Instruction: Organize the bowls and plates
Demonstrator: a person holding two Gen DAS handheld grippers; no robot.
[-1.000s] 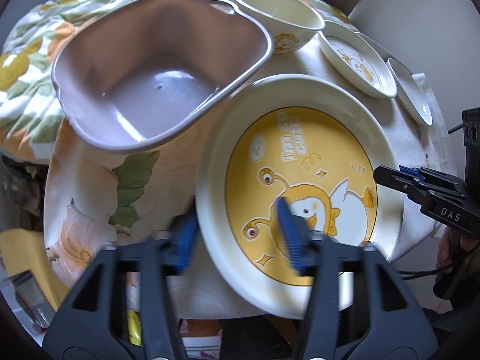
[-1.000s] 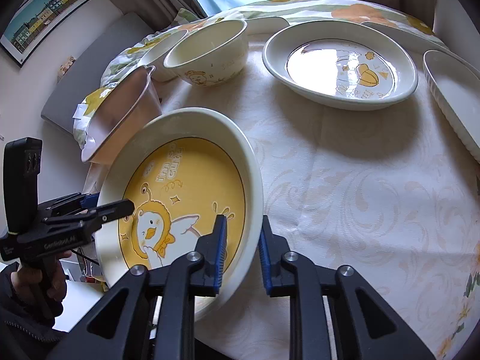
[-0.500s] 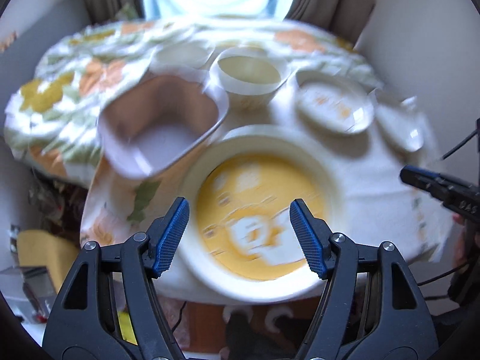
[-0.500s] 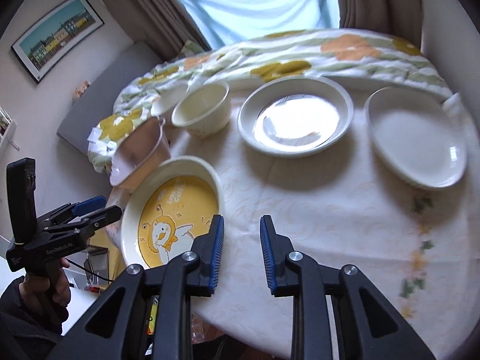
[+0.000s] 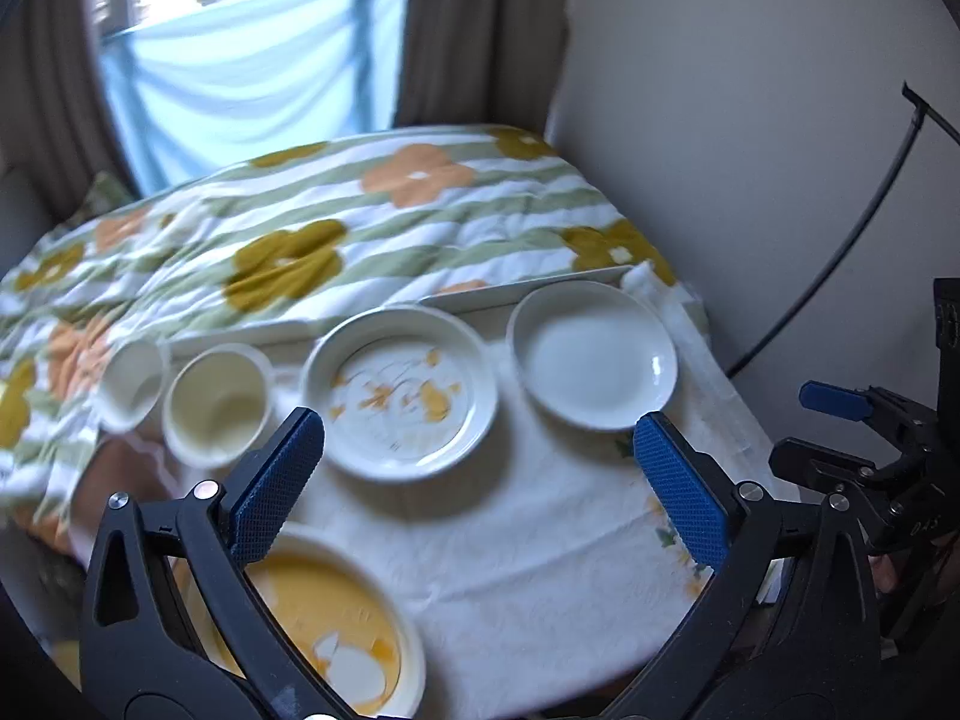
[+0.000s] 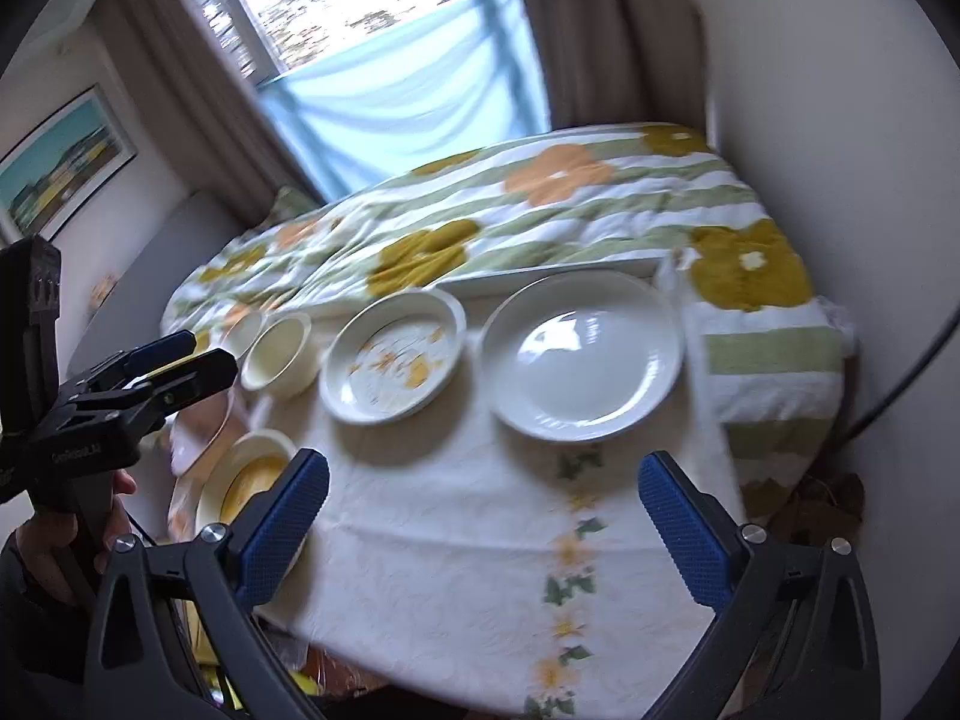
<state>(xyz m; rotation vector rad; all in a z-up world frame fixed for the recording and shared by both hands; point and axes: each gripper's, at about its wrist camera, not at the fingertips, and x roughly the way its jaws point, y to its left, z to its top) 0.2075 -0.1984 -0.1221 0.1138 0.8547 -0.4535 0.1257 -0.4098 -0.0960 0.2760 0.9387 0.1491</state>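
Nearby, cream yellow-centred plate [image 5: 336,618]

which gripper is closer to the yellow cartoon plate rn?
Left. The left gripper hangs open right over the yellow cartoon plate, one finger overlapping its rim. The right gripper, also open, sits off to the plate's side, over bare tablecloth.

Along the counter's [image 6: 456,570] far edge, left to right, stand a cup [image 6: 243,331], a bowl [image 6: 279,354], a plate [image 6: 393,360] and a larger plate [image 6: 582,360], with a bed [image 6: 540,204] behind them and a dish [image 6: 246,480] at the near left edge.
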